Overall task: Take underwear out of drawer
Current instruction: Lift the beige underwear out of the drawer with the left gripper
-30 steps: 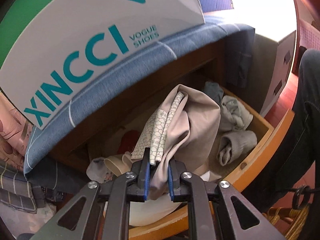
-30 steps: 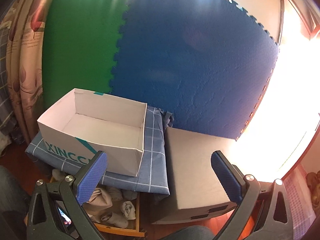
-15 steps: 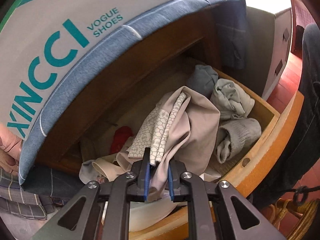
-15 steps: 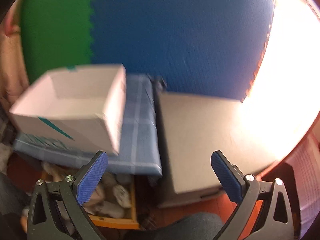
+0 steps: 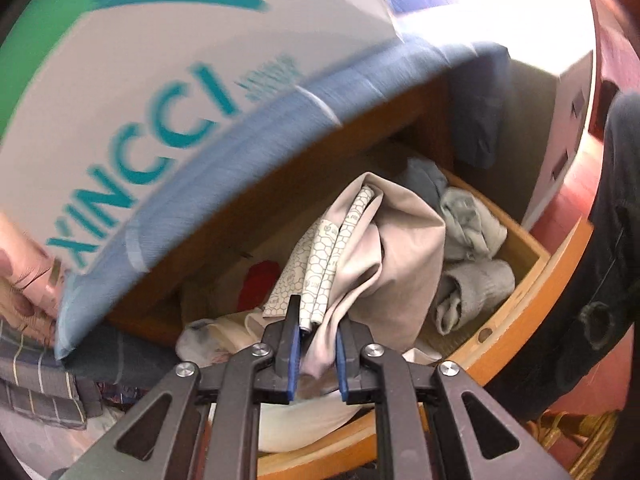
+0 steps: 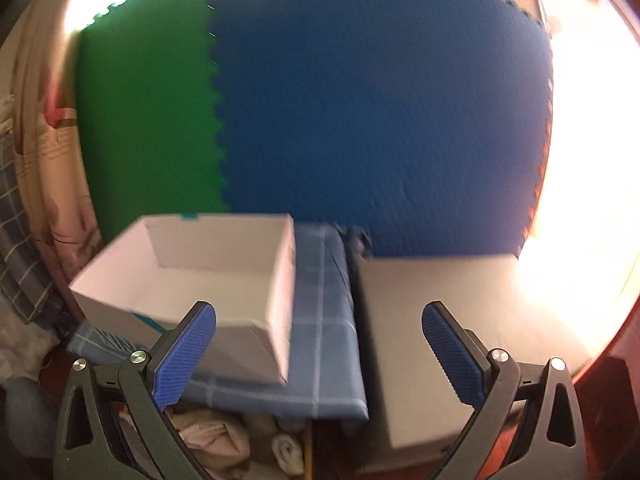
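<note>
The beige underwear (image 5: 392, 256), with a honeycomb-print band folded against it, is pinched between the narrow jaws of the left gripper (image 5: 316, 350) and hangs above the middle of the open wooden drawer (image 5: 532, 304). Rolled grey socks (image 5: 472, 288) lie at the drawer's right end; a red item (image 5: 258, 284) sits toward its back left. Above the drawer, a blue checked cloth (image 6: 320, 320) covers the cabinet top and carries an open white shoebox (image 6: 224, 264). The right gripper (image 6: 320, 344) stands wide and empty, facing the box and the grey cabinet (image 6: 440, 320) beside it.
</note>
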### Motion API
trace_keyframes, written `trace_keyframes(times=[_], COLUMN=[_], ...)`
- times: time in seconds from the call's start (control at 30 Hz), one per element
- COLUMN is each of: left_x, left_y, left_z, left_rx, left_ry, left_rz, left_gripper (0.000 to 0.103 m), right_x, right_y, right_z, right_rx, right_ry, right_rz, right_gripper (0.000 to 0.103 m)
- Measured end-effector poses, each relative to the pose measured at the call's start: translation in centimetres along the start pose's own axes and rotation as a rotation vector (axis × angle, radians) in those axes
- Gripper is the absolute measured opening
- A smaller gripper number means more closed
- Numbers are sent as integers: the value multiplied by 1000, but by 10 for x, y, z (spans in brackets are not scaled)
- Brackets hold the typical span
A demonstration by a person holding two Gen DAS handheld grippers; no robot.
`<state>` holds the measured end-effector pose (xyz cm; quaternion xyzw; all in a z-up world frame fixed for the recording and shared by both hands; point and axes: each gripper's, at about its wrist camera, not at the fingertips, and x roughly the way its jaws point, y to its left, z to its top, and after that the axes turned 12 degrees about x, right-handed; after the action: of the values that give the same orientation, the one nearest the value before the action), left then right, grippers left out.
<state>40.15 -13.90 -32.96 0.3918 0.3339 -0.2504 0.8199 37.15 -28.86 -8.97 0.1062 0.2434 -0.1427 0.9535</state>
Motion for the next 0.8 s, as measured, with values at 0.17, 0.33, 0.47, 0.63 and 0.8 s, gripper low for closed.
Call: trace_keyframes(times=[0.17, 0.33, 0.47, 0.63, 0.8], left_x=[-34, -76, -117, -167, -217], left_y=[33, 69, 97, 129, 170], left_z=[-8, -23, -29, -31, -20], left_rx=[-89, -190, -261, -328, -394], left_ry=[-49, -92, -125, -167, -208], left_rz=[37, 63, 96, 154, 197], left_gripper=[14, 14, 14, 14, 14], right_x=[-7, -8, -6, -5, -5], right_y=[30, 55, 66, 82, 89], right_z=[19, 22, 22, 23, 25], right_rx=[-7, -36, -20, -33, -27], right_ry=[-82, -129, -146, -172, -175], right_rz=[33, 69, 122, 153, 204], right_gripper=[103, 103, 103, 103, 103])
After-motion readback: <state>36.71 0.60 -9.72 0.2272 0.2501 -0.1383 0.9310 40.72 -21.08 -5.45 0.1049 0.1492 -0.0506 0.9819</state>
